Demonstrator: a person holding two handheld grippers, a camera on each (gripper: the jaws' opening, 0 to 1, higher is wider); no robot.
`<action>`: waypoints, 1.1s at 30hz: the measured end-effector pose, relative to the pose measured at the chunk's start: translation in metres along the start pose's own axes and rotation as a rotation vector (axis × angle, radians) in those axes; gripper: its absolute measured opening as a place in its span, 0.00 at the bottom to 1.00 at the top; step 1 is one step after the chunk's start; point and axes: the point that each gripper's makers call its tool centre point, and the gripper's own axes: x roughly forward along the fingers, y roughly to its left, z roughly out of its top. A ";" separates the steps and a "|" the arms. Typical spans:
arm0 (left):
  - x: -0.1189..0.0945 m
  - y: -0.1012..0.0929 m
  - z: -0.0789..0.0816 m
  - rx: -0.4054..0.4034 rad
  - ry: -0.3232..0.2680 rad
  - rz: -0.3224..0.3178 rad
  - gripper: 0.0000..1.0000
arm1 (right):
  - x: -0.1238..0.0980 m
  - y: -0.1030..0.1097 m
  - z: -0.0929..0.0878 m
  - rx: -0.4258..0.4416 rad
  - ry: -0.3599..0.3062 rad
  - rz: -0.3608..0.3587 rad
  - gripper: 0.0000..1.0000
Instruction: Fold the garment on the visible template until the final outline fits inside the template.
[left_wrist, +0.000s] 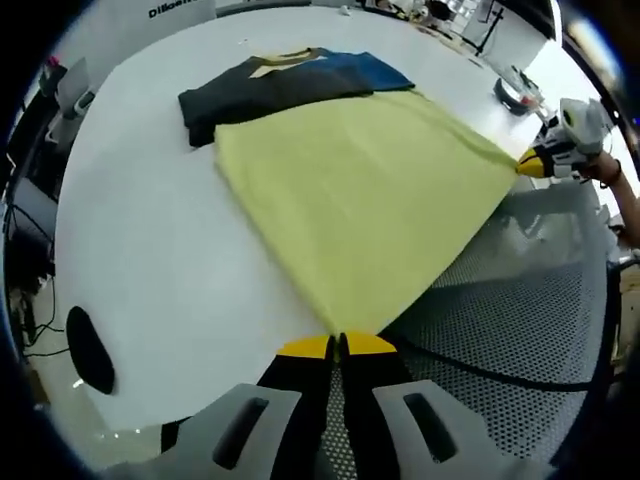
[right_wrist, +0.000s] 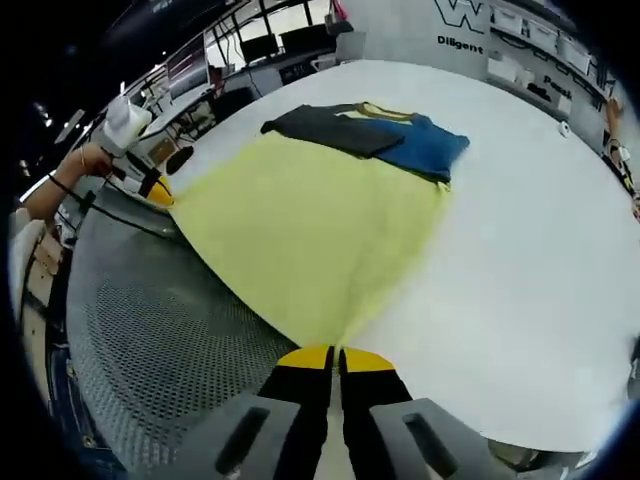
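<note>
The garment lies spread on the white table (left_wrist: 150, 250): a broad yellow body (left_wrist: 360, 200) (right_wrist: 300, 230) with a dark grey part (left_wrist: 260, 95) (right_wrist: 330, 128) and a blue part (left_wrist: 375, 70) (right_wrist: 425, 145) at its far end. My left gripper (left_wrist: 337, 347) is shut on one near corner of the yellow cloth. It also appears in the right gripper view as the left gripper (right_wrist: 155, 190), held by a hand. My right gripper (right_wrist: 335, 357) is shut on the other near corner, and the left gripper view catches this right gripper (left_wrist: 535, 163) at the right.
A grey perforated mesh surface (left_wrist: 520, 330) (right_wrist: 150, 330) lies between the grippers below the table edge. A black oval patch (left_wrist: 90, 348) sits on the table's left. Desks, monitors and cables stand beyond the table (right_wrist: 560, 250).
</note>
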 end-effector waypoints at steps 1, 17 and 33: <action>0.000 -0.001 -0.002 -0.001 0.008 -0.002 0.07 | -0.001 0.002 0.001 0.011 -0.001 0.011 0.00; -0.024 0.011 0.028 -0.211 -0.073 -0.008 0.07 | -0.023 -0.023 0.060 0.005 -0.153 -0.052 0.00; -0.058 0.067 0.149 -0.238 -0.294 0.090 0.07 | -0.025 -0.067 0.162 -0.040 -0.298 -0.174 0.00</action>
